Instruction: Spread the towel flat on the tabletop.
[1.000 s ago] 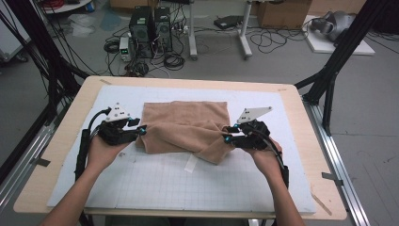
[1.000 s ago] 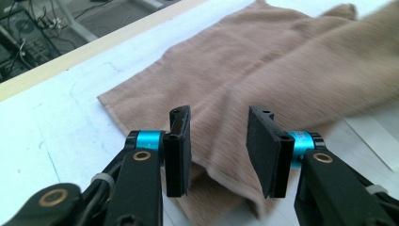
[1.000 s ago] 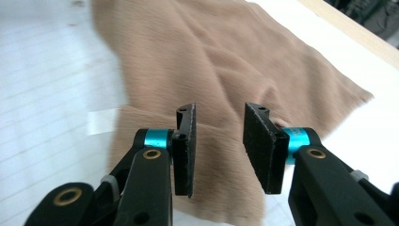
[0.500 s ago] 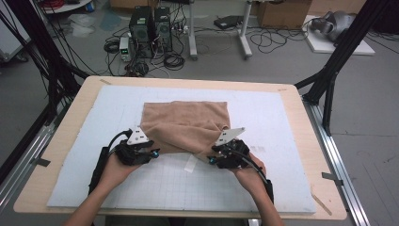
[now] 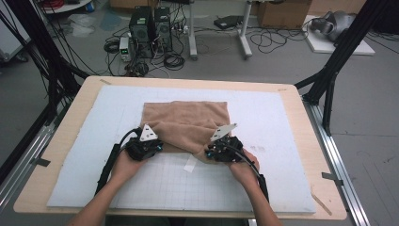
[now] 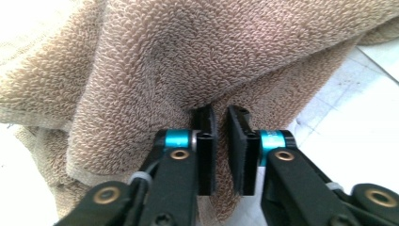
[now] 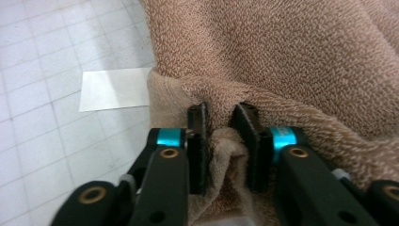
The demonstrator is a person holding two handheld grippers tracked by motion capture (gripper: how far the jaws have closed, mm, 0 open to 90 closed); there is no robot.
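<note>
A tan terry towel (image 5: 188, 122) lies rumpled on the white gridded mat (image 5: 282, 179). Its near edge is bunched between my two grippers. At the towel's near left corner, my left gripper (image 5: 155, 147) is shut on a fold of towel (image 6: 211, 47), and the left gripper view shows its jaws (image 6: 221, 117) pinching the cloth. My right gripper (image 5: 212, 151) is at the near right corner, where a wad of towel hem (image 7: 282, 56) is squeezed between its jaws (image 7: 221, 117). A hand holds each gripper from the near side.
A small white paper slip (image 5: 190, 164) lies on the mat between the grippers, just below the towel's edge (image 7: 115, 88). The mat sits on a wooden table (image 5: 301, 122). Black frame legs, computers and cables stand on the floor beyond.
Both grippers have come toward the person and closer together, dragging the towel's side corners with them. The towel now sits narrower and bunched along its near edge.
</note>
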